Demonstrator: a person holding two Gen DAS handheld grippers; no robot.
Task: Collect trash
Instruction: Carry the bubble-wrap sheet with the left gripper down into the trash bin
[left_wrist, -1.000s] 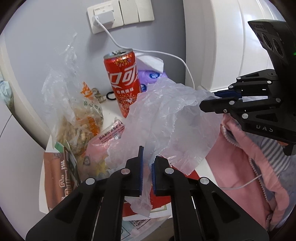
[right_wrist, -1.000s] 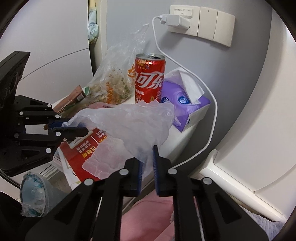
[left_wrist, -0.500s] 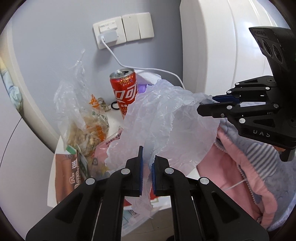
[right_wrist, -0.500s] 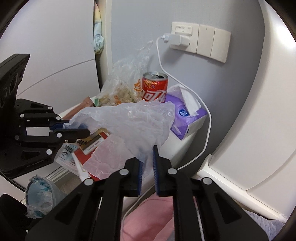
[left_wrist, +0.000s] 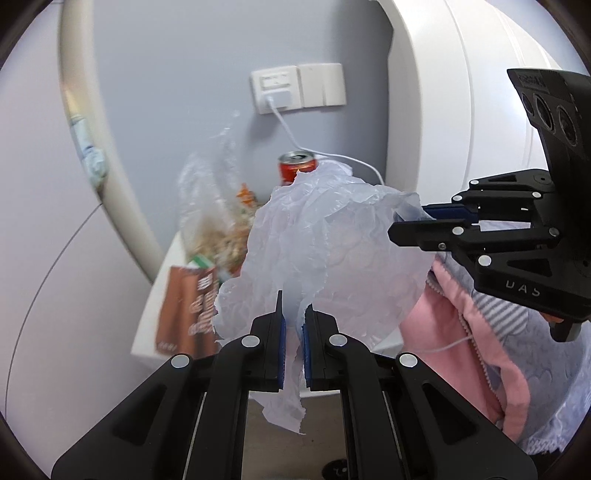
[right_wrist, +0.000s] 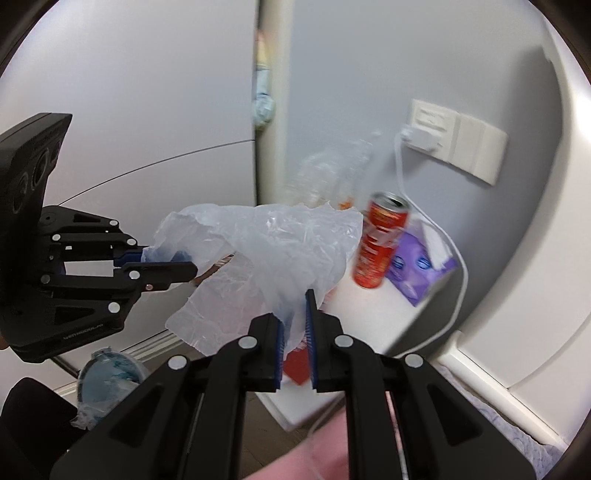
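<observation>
Two claws hold one crumpled translucent plastic bag (left_wrist: 325, 258) in the air above a cluttered white desk (right_wrist: 373, 314), each pinching a separate edge. Left claw (left_wrist: 293, 332) is clamped on the bag's lower edge, a torn strip hanging below its fingers; right claw (right_wrist: 294, 332) is clamped on the opposite edge, so the film stretches between them. Beneath and behind the bag stand a red soda can (right_wrist: 380, 243), a purple tissue pack (right_wrist: 421, 269), a clear snack bag (left_wrist: 214, 221) and a brown packet (left_wrist: 188, 306). A white charging cable (right_wrist: 458, 280) runs from the wall socket down past the desk. By the look of it, the bag is being readied as the trash sack; the next move likely calls for spreading its mouth open and bringing it down beside the litter, clear of the cable.
</observation>
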